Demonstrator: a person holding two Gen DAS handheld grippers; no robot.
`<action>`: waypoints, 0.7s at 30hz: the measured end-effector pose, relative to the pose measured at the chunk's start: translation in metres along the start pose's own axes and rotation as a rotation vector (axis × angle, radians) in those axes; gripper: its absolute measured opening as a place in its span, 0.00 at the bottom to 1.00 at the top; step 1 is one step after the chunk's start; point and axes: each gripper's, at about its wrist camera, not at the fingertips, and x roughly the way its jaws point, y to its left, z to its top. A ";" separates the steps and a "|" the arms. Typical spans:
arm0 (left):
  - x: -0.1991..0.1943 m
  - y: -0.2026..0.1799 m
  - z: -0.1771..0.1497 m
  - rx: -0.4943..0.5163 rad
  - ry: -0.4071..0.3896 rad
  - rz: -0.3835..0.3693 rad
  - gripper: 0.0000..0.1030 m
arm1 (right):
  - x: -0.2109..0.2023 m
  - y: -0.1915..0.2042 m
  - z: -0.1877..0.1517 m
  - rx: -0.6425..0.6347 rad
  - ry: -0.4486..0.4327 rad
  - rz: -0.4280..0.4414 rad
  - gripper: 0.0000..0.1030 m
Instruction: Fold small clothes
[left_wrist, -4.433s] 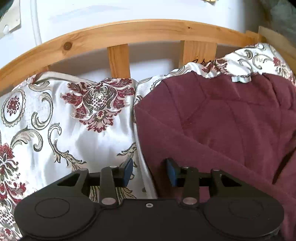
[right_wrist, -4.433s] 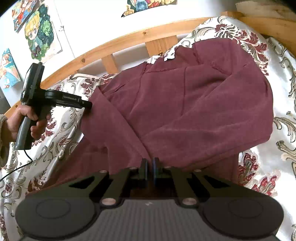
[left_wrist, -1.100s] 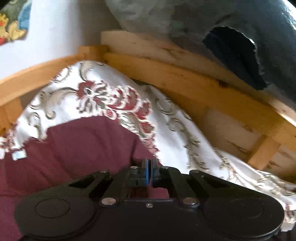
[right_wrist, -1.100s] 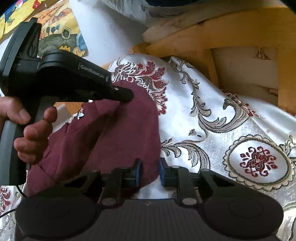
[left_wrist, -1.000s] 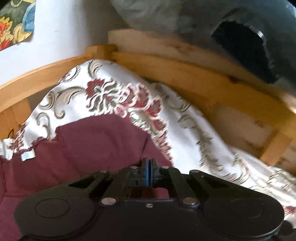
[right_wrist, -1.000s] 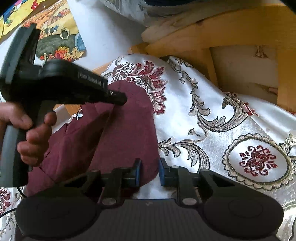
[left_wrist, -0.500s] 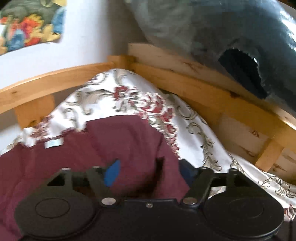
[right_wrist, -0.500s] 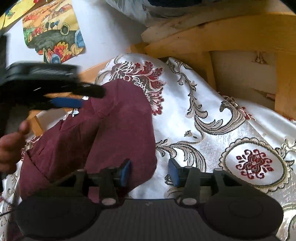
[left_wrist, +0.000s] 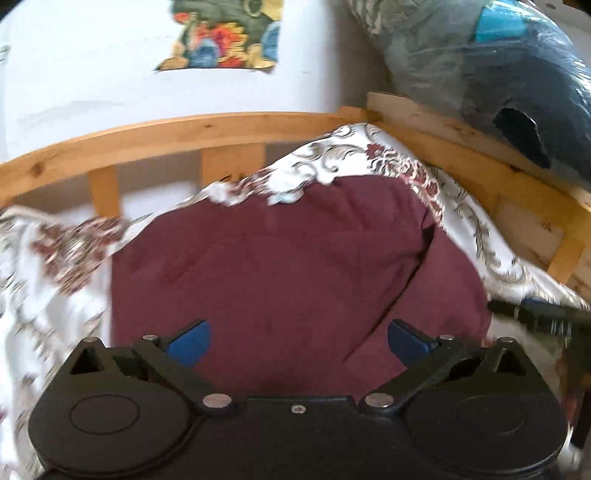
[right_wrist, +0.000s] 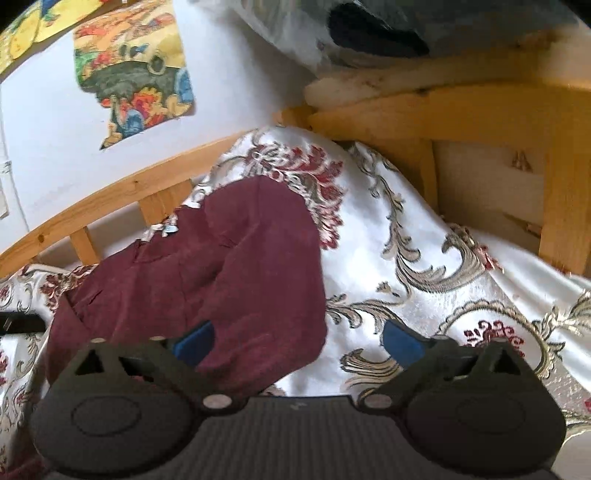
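maroon garment (left_wrist: 295, 258), a soft sweatshirt-like piece, lies on a bed covered by a shiny white bedspread (right_wrist: 424, 258) patterned with red flowers and grey scrolls. it sits toward the far left corner of the bed, close to the wooden bed rail (left_wrist: 184, 129). in the left wrist view its right side is doubled over the body, with a dark crease running from the far right down toward the near edge, and a small pale label (left_wrist: 284, 197) shows at the neck on the far side. it looks part folded, one side brought in so the piece is narrower.

the left hand-held gripper (left_wrist: 298, 338) hangs just above the near middle of the garment. its jaws are opening and stand spread wide; cloth shows under the gap, but the blue pads do not press on it. that reads as cloth let go so the fold can lie flat.

the right hand-held gripper (right_wrist: 298, 339) hangs over the garment's near right corner. its jaws are opening too, and nothing is pinched: the left pad is over maroon cloth, the right over bare bedspread.

a colourful poster (right_wrist: 133, 66) is on the white wall beyond the rail. a bundle in dark plastic wrap (left_wrist: 498, 74) rests on the far right frame, clear of the work.
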 end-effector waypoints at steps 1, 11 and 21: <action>-0.011 0.007 -0.011 0.002 0.005 0.008 0.99 | -0.003 0.004 0.000 -0.018 -0.004 0.004 1.00; -0.070 0.037 -0.086 0.069 0.110 -0.023 0.99 | -0.021 0.043 0.001 -0.153 0.017 0.059 1.00; -0.085 0.037 -0.121 0.192 0.168 -0.083 0.99 | -0.074 0.083 -0.030 -0.501 0.169 0.167 1.00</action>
